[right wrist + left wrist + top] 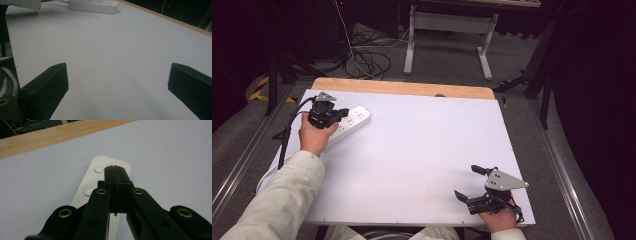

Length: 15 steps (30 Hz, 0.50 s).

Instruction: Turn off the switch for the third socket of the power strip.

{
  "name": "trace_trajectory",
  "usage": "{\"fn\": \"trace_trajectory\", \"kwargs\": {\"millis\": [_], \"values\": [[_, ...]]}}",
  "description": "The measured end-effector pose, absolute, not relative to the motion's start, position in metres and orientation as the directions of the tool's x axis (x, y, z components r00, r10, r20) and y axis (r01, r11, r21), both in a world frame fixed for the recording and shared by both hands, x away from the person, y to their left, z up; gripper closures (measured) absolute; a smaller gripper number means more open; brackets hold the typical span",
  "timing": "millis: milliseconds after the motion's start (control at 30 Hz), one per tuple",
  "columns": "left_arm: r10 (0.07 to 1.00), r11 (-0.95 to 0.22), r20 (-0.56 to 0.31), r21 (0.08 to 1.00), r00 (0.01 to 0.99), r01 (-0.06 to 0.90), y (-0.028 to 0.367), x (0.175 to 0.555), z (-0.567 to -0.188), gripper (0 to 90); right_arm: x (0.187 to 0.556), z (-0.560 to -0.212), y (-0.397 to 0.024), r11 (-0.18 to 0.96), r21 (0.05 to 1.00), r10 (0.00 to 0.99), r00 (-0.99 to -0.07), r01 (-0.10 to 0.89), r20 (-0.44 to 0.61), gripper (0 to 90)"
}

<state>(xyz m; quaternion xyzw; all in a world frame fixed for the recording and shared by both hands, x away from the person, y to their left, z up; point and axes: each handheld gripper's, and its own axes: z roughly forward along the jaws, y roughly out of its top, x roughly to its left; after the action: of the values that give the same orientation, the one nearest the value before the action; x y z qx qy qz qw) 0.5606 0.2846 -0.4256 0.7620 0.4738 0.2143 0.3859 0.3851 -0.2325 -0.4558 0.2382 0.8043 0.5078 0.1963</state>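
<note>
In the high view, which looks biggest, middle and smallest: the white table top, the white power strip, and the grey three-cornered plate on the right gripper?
1. White table top, by far the largest.
2. Power strip, partly hidden under the left gripper.
3. Grey plate on the right gripper, smallest, though it sits nearer the camera.

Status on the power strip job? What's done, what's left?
Done: the left gripper has reached the white power strip at the table's far left. In hand: its jaws are shut over the strip's end, near two round buttons; whether it presses anything I can't tell. Left: nothing is plugged in, and the right gripper rests open, apart from the strip.
</note>
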Motion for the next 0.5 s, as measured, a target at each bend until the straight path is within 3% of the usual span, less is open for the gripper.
{"fn": "trace_trajectory", "kwargs": {"millis": [200,500], "values": [[0.910,-0.256,-0.014,0.768,0.415,0.587,0.286,0.567,-0.434,90.0,0.385,-0.456,-0.233,0.369,0.911,0.580,-0.812,0.182,-0.073,3.4],[0.933,-0.204,-0.053,0.738,0.356,0.643,0.284,0.577,-0.446,90.0,0.385,-0.457,-0.233,0.373,0.910,0.578,-0.813,0.182,-0.074,3.4]]}}
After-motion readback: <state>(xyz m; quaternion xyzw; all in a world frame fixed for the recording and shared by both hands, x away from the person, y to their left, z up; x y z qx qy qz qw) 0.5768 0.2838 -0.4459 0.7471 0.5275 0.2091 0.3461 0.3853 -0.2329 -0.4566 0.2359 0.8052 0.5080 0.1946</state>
